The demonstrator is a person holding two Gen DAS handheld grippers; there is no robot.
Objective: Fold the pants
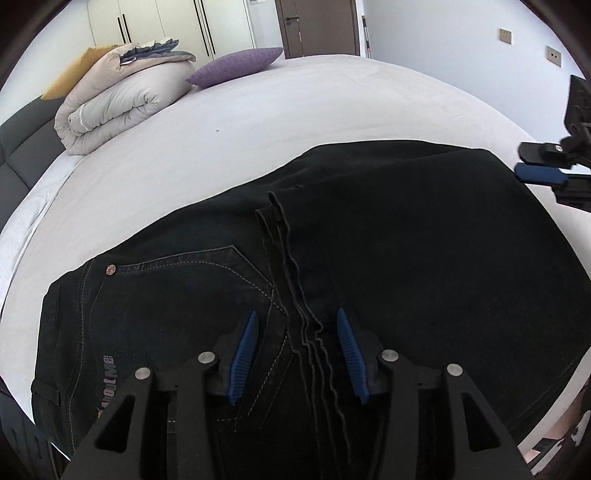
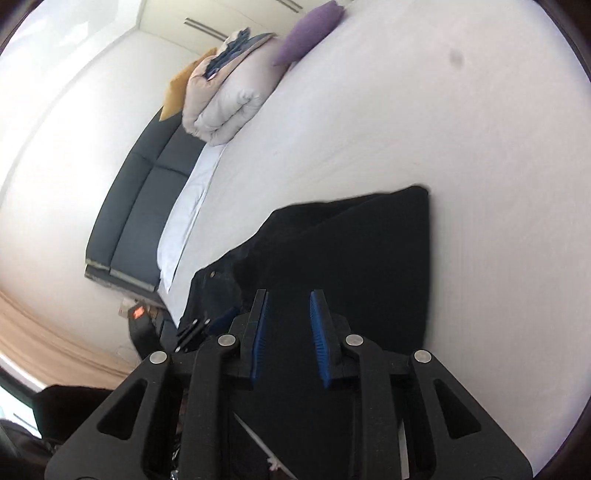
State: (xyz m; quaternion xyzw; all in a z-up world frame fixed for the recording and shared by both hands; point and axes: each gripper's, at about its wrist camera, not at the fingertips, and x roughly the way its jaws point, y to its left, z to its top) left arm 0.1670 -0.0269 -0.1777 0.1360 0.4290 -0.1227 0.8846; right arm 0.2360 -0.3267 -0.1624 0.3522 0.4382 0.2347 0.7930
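Observation:
Black jeans (image 1: 406,240) lie folded on the white bed (image 1: 295,103), the leg hems stacked over the seat beside a back pocket with a copper rivet. My left gripper (image 1: 296,312) hovers over those hem edges. It is open, its blue pads apart on either side of the hems and not pressing them. My right gripper (image 1: 532,162) shows at the right edge, just past the fold. In the right wrist view the right gripper (image 2: 290,293) is open above the jeans (image 2: 369,251), with nothing held between its blue pads.
A rolled beige duvet (image 1: 110,107), a purple pillow (image 1: 236,66) and a yellow pillow (image 1: 70,77) sit at the bed's far left by the dark headboard (image 1: 18,147). White wardrobes and a brown door (image 1: 317,26) stand beyond. White sheet (image 2: 443,129) stretches past the jeans.

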